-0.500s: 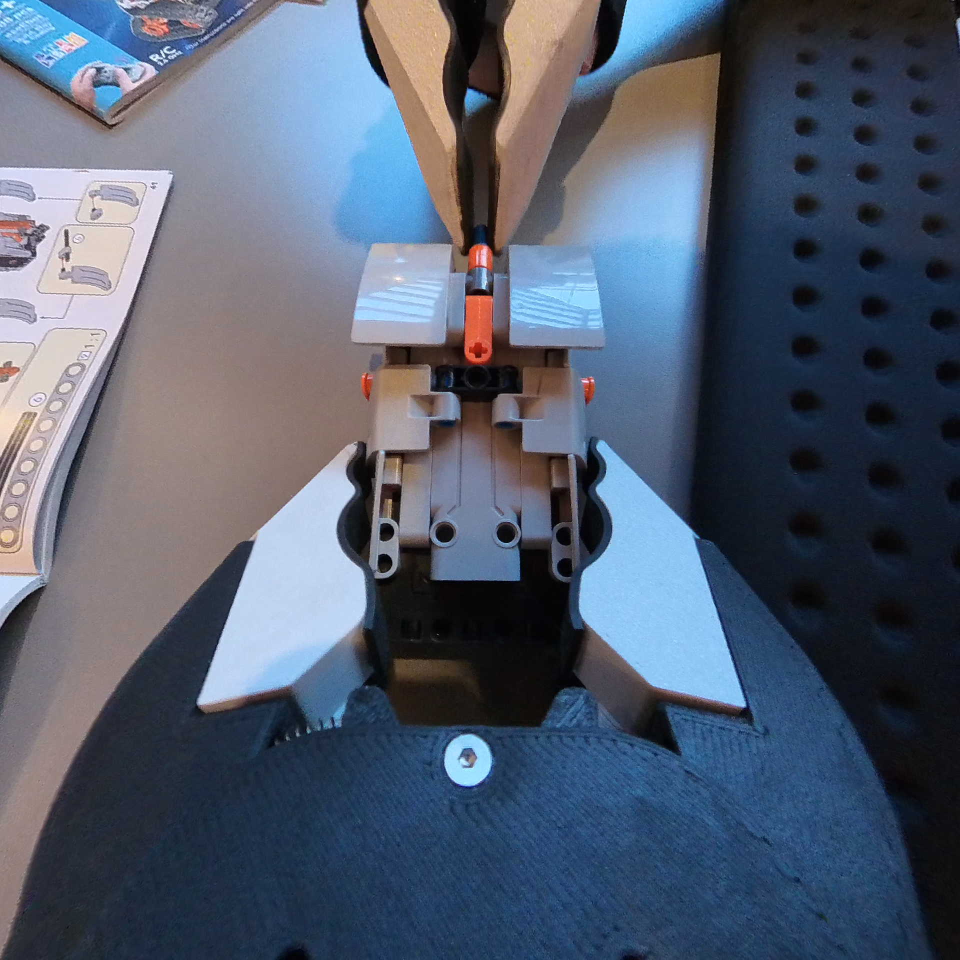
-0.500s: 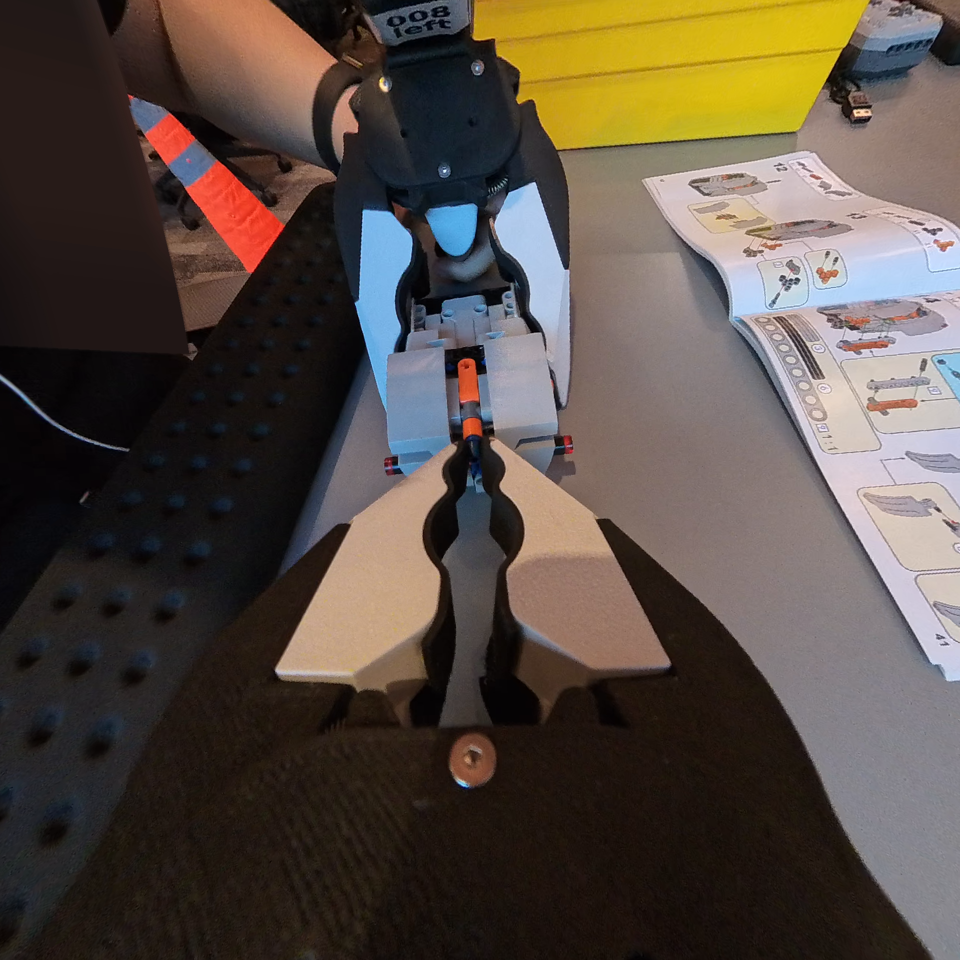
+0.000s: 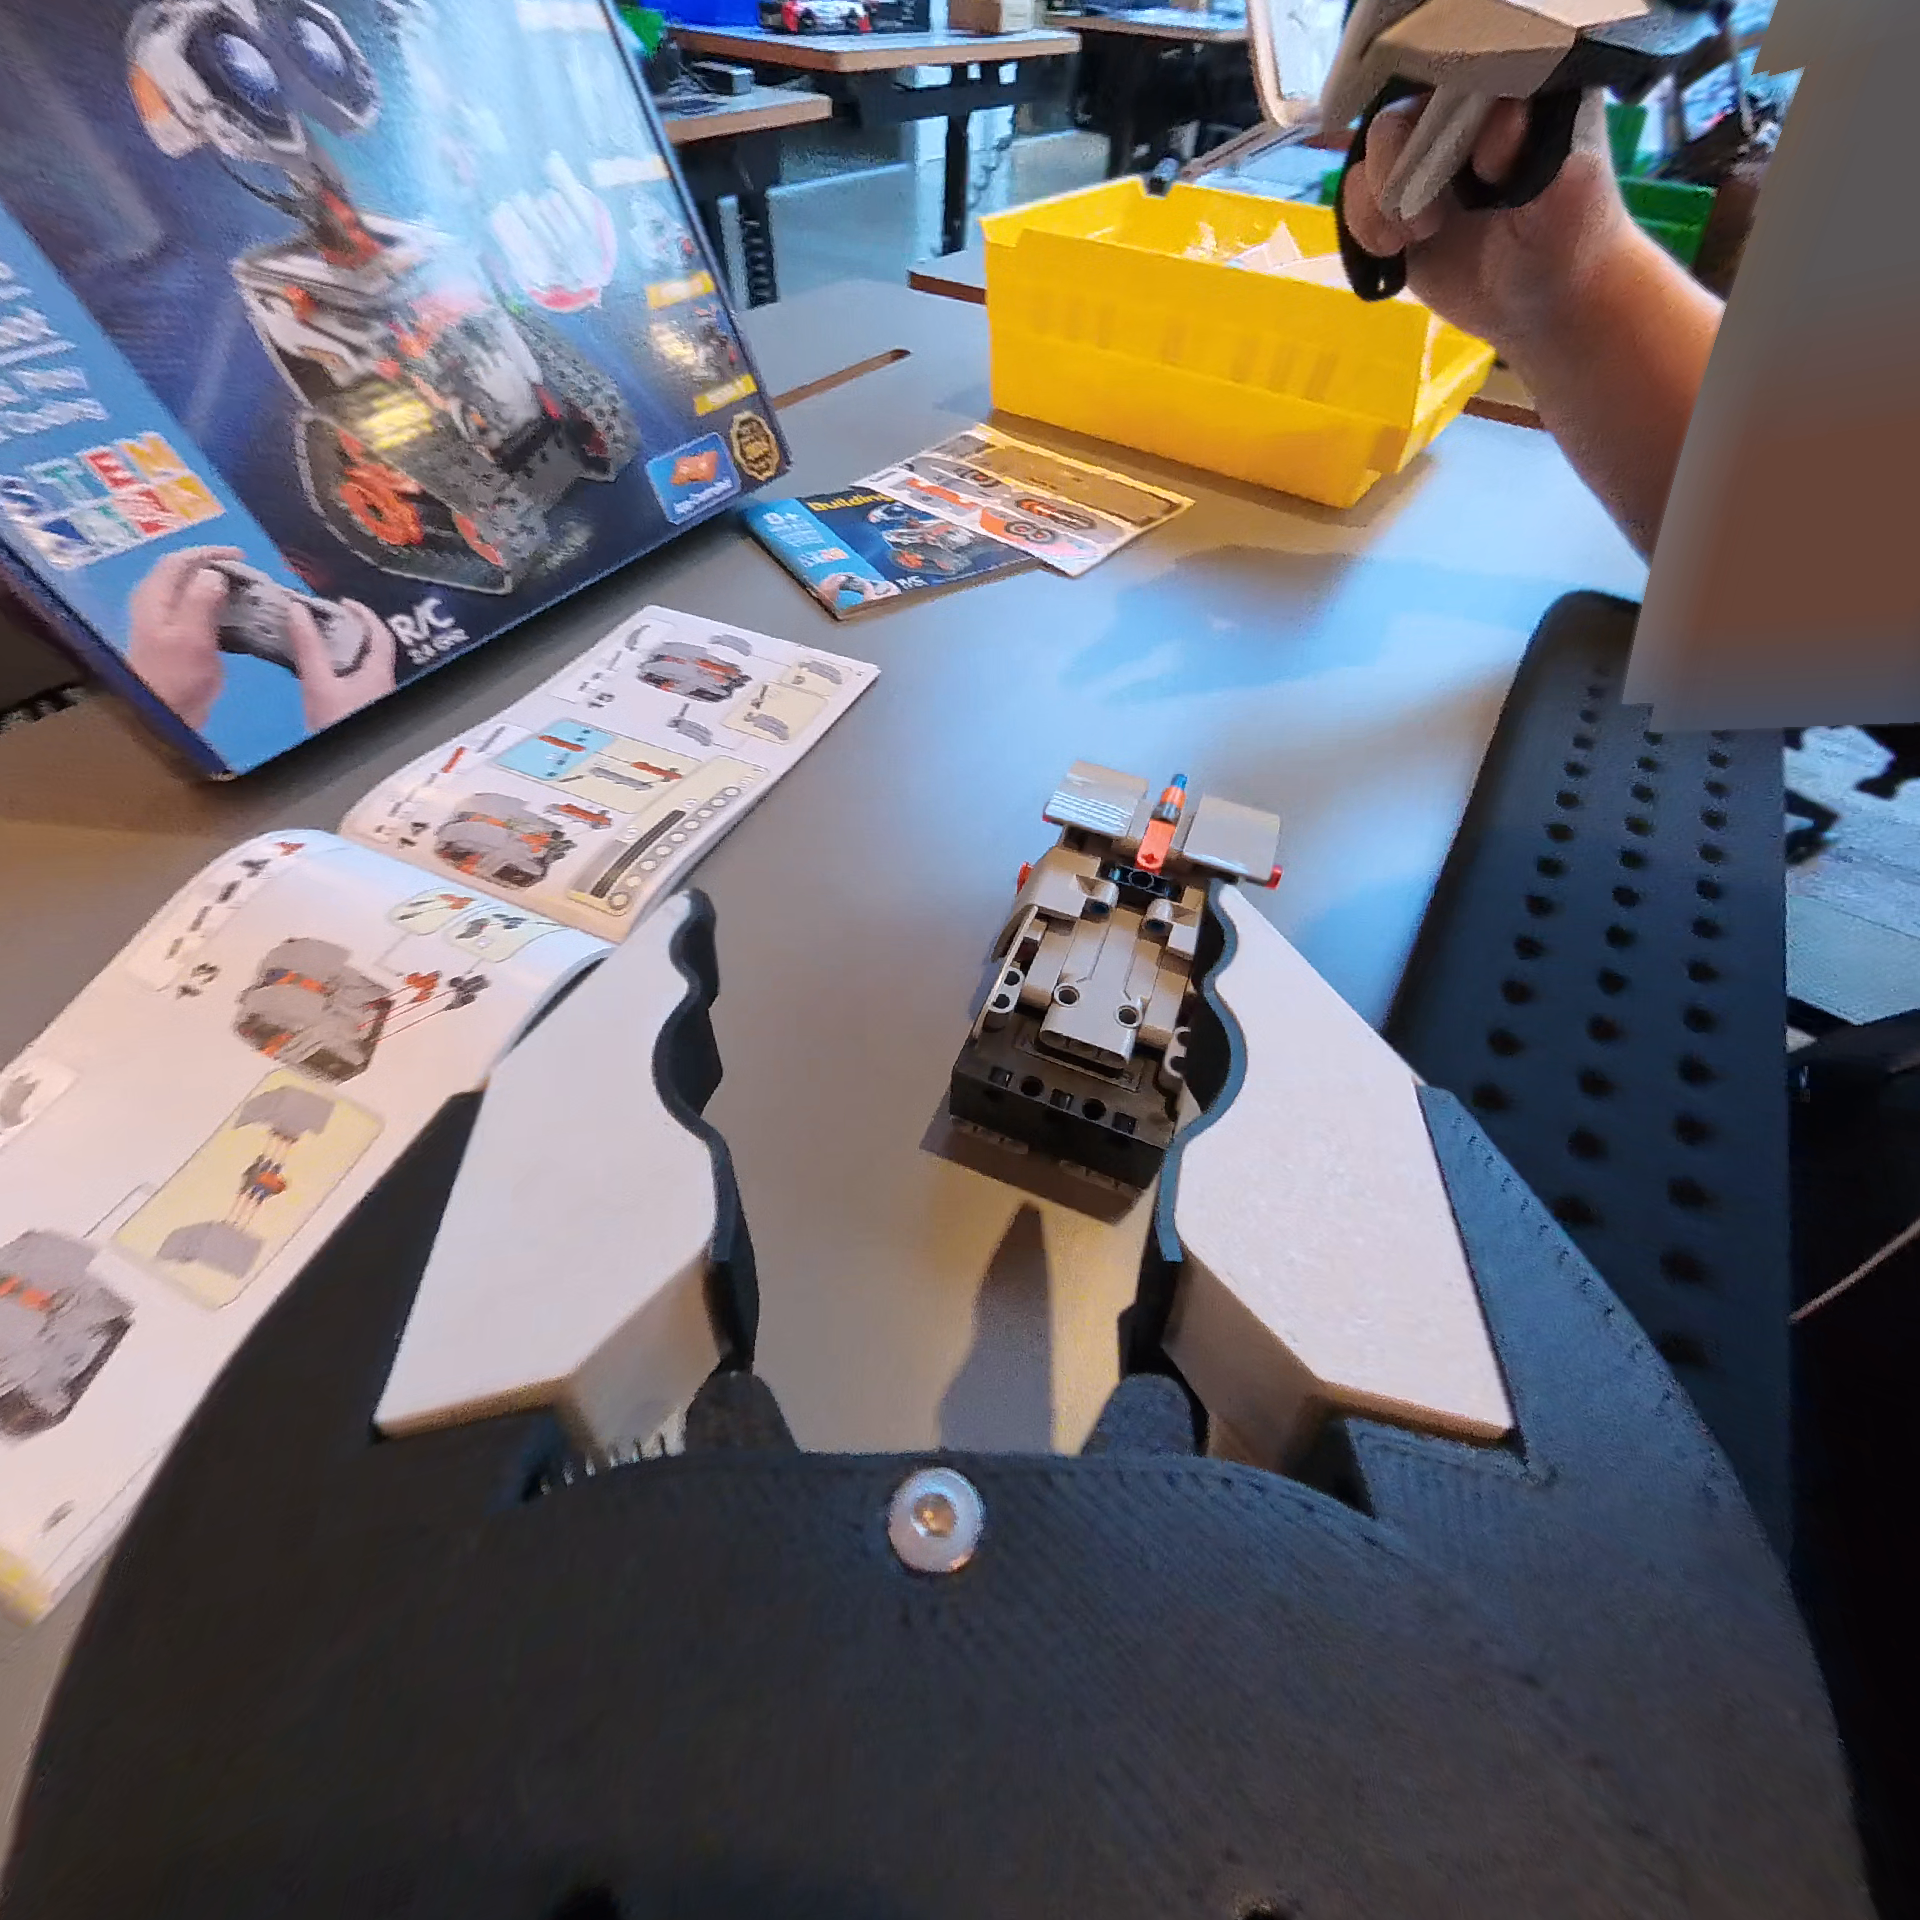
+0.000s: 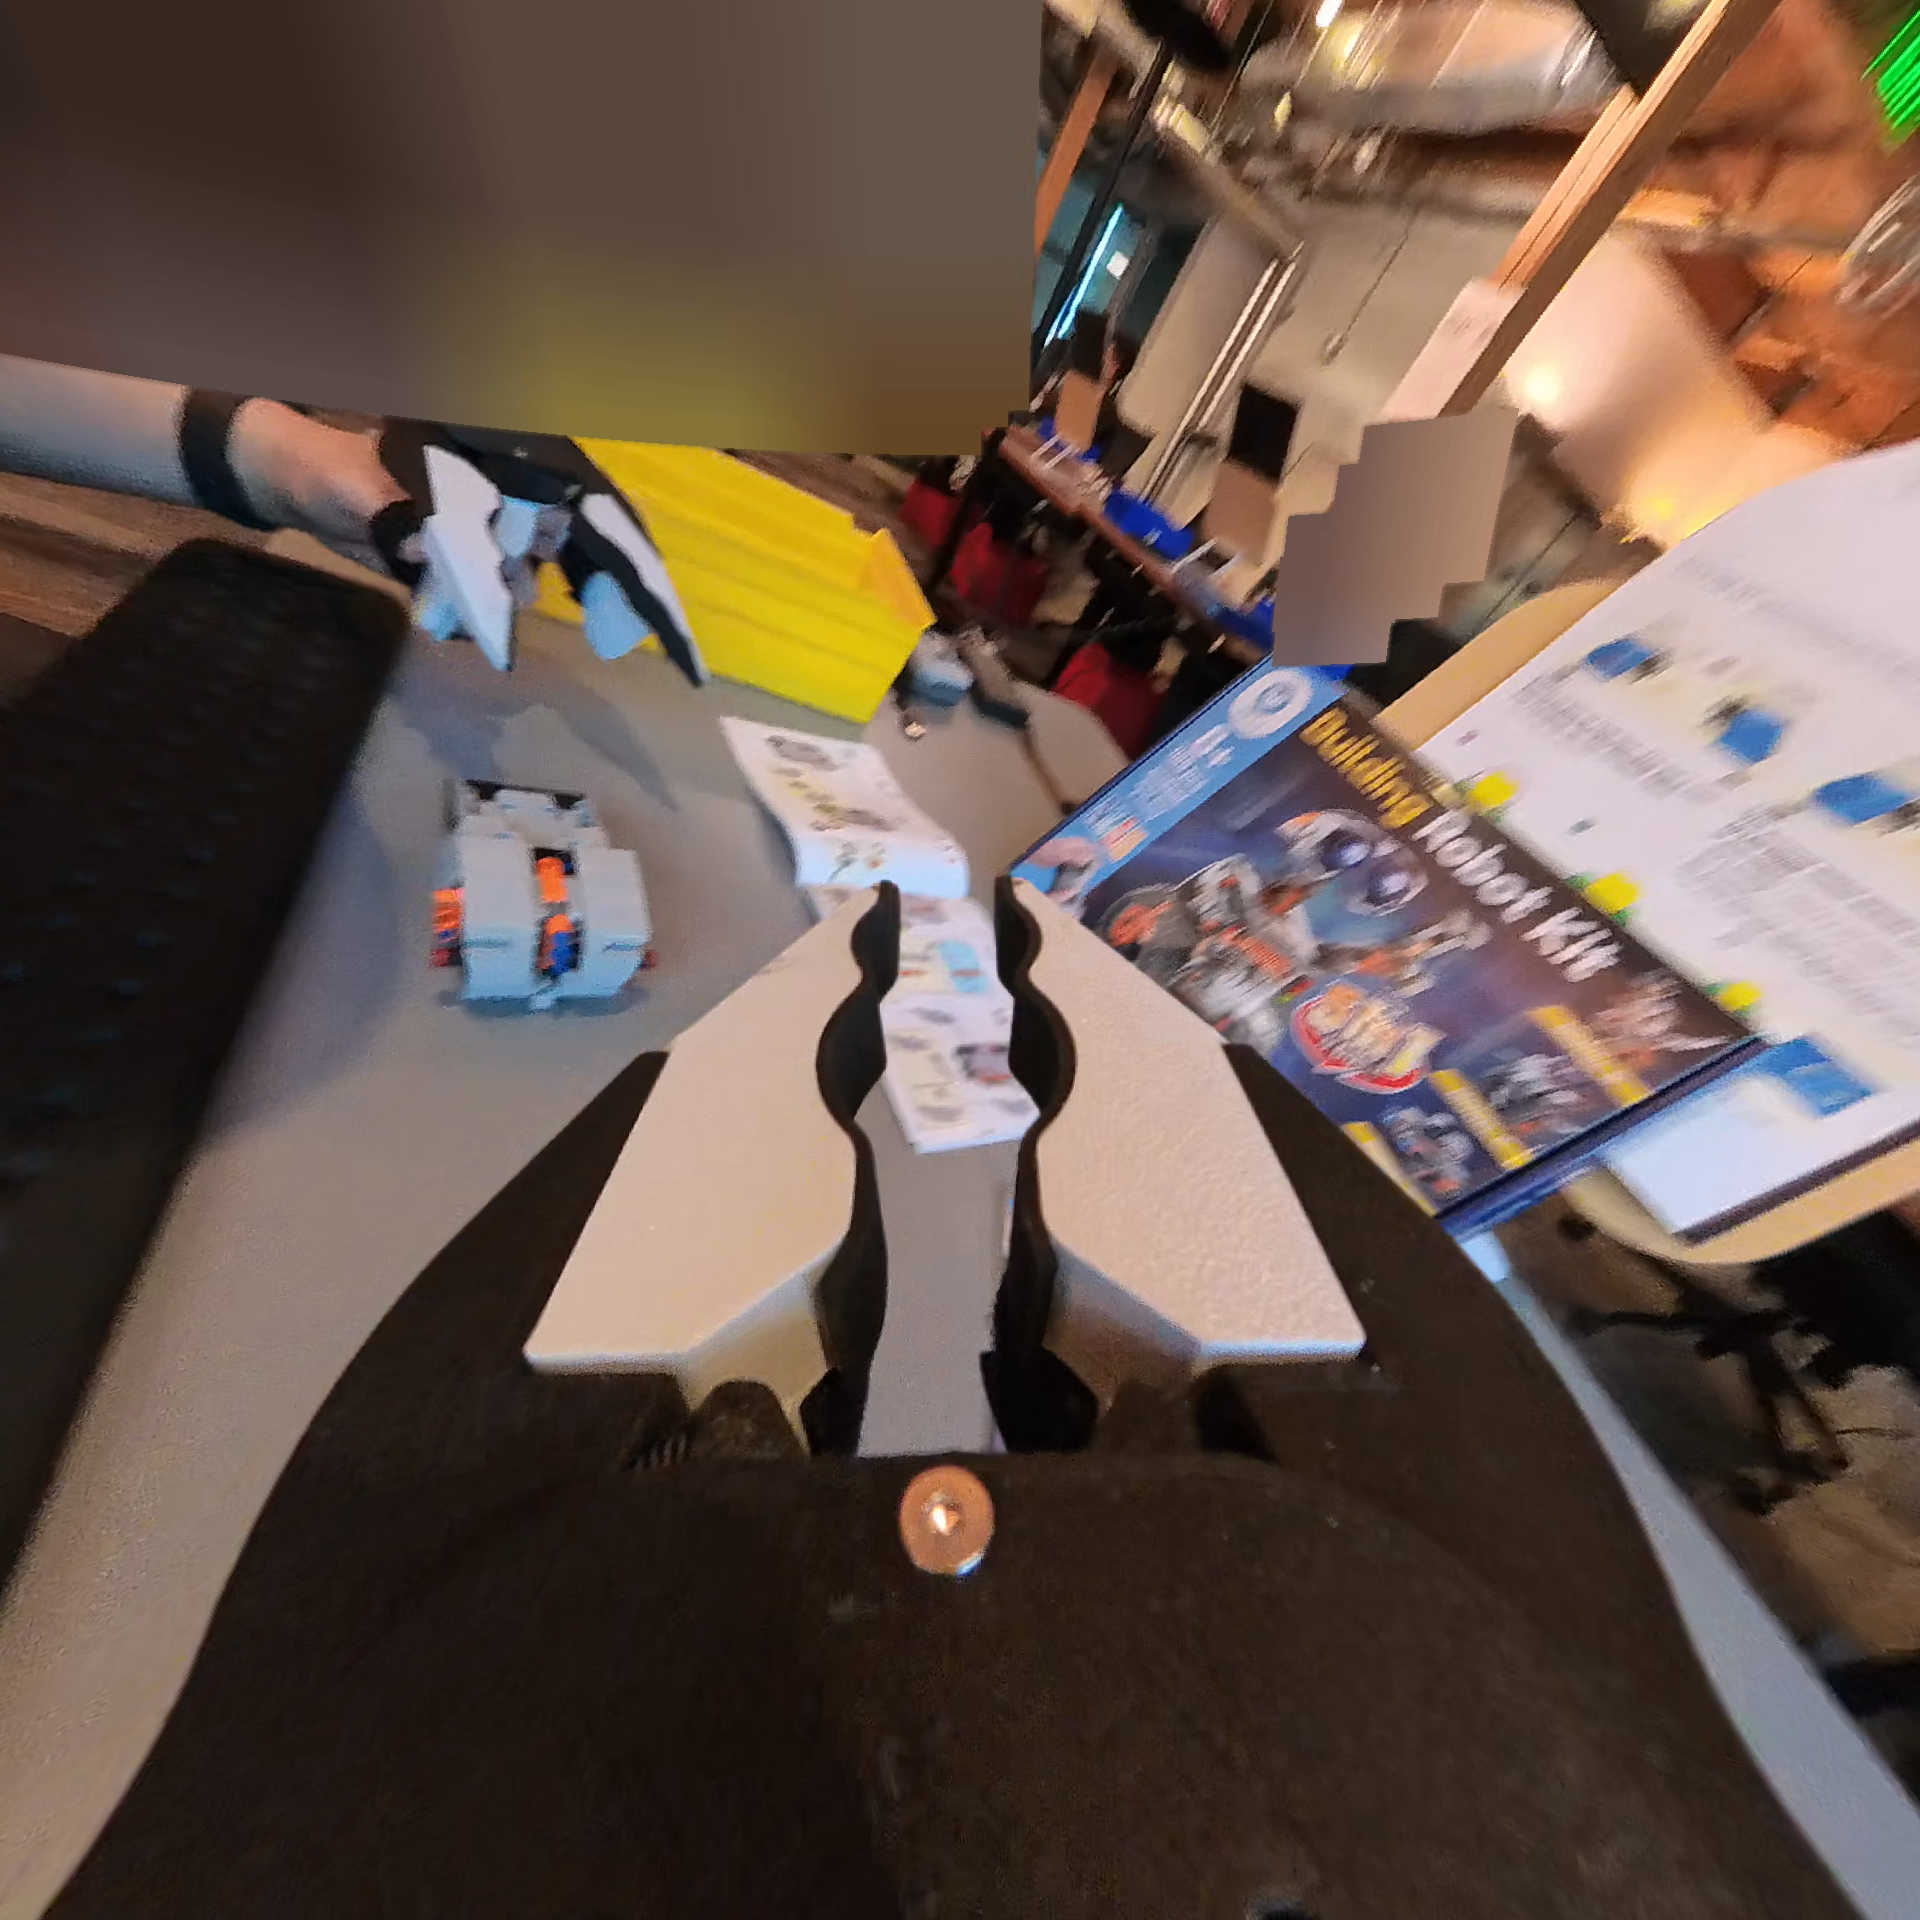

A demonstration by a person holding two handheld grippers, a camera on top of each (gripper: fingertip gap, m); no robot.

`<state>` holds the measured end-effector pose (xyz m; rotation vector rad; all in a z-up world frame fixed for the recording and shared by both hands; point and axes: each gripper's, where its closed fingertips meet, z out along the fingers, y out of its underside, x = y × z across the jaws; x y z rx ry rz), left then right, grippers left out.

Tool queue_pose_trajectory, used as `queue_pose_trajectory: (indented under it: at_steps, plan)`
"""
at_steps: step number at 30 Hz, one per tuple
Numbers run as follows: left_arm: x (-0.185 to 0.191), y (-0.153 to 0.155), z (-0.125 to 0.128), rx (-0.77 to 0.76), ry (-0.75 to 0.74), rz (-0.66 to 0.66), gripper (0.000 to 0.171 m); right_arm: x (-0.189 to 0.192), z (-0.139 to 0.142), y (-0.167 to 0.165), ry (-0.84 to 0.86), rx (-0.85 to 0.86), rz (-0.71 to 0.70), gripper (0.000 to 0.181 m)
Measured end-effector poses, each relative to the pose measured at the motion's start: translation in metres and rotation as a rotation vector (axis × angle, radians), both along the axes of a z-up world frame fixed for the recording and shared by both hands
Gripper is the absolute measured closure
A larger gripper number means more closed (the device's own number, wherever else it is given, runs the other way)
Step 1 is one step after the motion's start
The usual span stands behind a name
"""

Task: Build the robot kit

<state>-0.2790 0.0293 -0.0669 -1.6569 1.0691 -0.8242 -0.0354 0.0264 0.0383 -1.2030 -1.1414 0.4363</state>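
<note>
Grey brick-built vehicle (image 3: 1117, 977) parked flat on the tabletop (image 3: 1299, 665) near the open instruction booklet (image 3: 582, 790), left tool (image 3: 961, 925) spread wide around it, right tool (image 4: 943, 904) narrowly parted, empty, lifted well clear.

Both wrist views share the brick model (image 3: 1117, 977).

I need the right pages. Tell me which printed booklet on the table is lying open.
The white instruction booklet beside the left gripper is open, pages spread. The smaller blue-covered booklet near the yellow bin is closed.
</note>
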Motion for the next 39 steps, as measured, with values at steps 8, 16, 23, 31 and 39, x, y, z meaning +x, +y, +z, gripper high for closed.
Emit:
queue_pose_trajectory:
  at_steps: [8, 16, 23, 31, 39]
  plan:
    - [-0.005, -0.008, 0.035, 0.089, 0.072, 0.084, 0.082, 0.014, -0.011, 0.004, 0.094, 0.049, 0.030, 0.164]
    - [0.017, 0.010, 0.127, 0.248, -0.086, 0.072, 0.081, 0.002, -0.031, 0.023, 0.046, -0.038, -0.071, 0.164]
    - [0.043, 0.018, 0.134, 0.237, -0.126, -0.070, 0.088, -0.061, -0.070, 0.023, -0.044, -0.324, -0.080, 0.155]
    - [0.047, 0.004, 0.019, -0.043, -0.105, -0.164, 0.107, -0.124, -0.122, -0.006, -0.012, -0.550, 0.089, 0.155]
    - [0.033, -0.020, -0.038, -0.078, 0.016, -0.169, 0.077, -0.098, -0.127, 0.021, -0.034, -0.366, -0.124, 0.163]
